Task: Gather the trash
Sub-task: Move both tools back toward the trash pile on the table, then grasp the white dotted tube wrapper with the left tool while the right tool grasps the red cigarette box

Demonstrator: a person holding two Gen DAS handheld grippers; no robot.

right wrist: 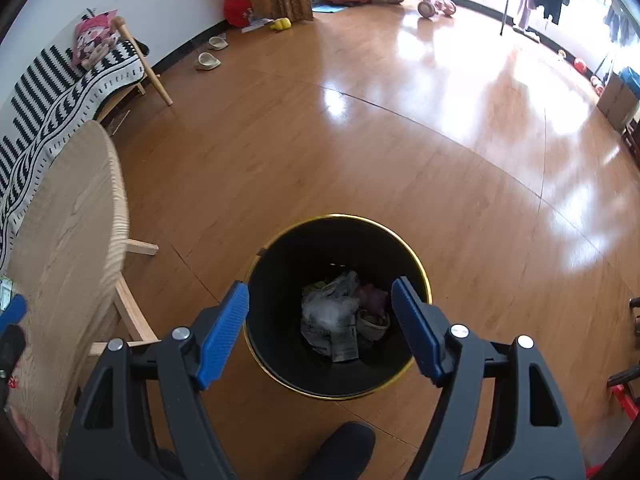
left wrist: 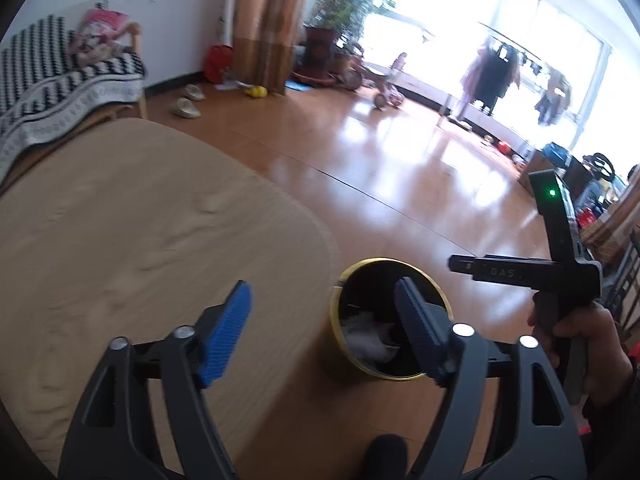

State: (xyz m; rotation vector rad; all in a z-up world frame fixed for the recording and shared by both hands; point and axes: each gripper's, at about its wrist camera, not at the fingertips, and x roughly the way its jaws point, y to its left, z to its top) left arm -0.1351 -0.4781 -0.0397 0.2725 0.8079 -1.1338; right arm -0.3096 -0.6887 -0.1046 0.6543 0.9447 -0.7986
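Note:
A black bin with a gold rim (right wrist: 280,280) stands on the wooden floor, straight below my right gripper (right wrist: 320,289). Crumpled paper and other trash (right wrist: 332,320) lie at its bottom. The right gripper is open and nothing is between its blue pads. My left gripper (left wrist: 322,290) is open and empty too, hanging over the edge of a light wooden table (left wrist: 140,220), with the bin (left wrist: 340,320) just beyond its right finger. White trash (left wrist: 368,338) shows inside. A hand (left wrist: 592,340) holds the right gripper's handle (left wrist: 560,280) at the right.
The round table (right wrist: 68,220) stands left of the bin on pale wooden legs. A bench with a black-and-white striped cloth (right wrist: 60,80) lines the wall. Slippers (right wrist: 208,60), a tricycle (right wrist: 432,0) and potted plants sit far back. A dark shoe tip (right wrist: 344,448) is near the bin.

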